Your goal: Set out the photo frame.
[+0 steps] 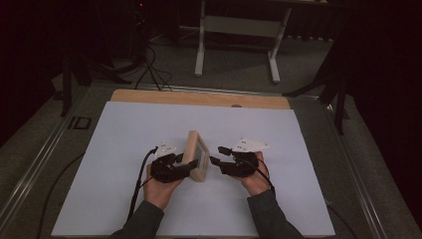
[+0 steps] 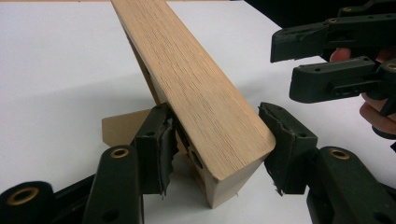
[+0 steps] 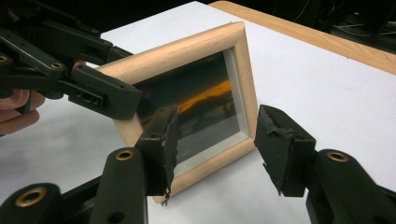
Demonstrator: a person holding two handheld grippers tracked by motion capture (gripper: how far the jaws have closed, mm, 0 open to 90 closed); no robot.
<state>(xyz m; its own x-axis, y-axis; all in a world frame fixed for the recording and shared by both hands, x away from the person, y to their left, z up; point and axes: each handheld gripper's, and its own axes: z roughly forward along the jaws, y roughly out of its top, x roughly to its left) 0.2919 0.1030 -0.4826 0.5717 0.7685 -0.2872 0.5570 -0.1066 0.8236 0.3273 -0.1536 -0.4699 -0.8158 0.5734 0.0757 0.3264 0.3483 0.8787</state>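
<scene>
High view: wooden picture frame (image 1: 195,156) stands near upright on the white tabletop (image 1: 124,199), mid-sheet, between both hands. Left gripper (image 1: 180,165) is at its near left end, likely steadying it; right gripper (image 1: 217,155) hovers just beside the glass face, not touching. Left gripper view: fingers (image 2: 156,149) straddle the frame's lower end, one pad against the back, the other at the front edge; firm clamp or light contact — cannot tell. A brown stand flap (image 2: 119,128) rests on the sheet behind, probably propping the tilt. Right gripper view: fingers (image 3: 282,142) apart, empty, aimed at the glass (image 3: 201,112), presumably lining up a grasp.
</scene>
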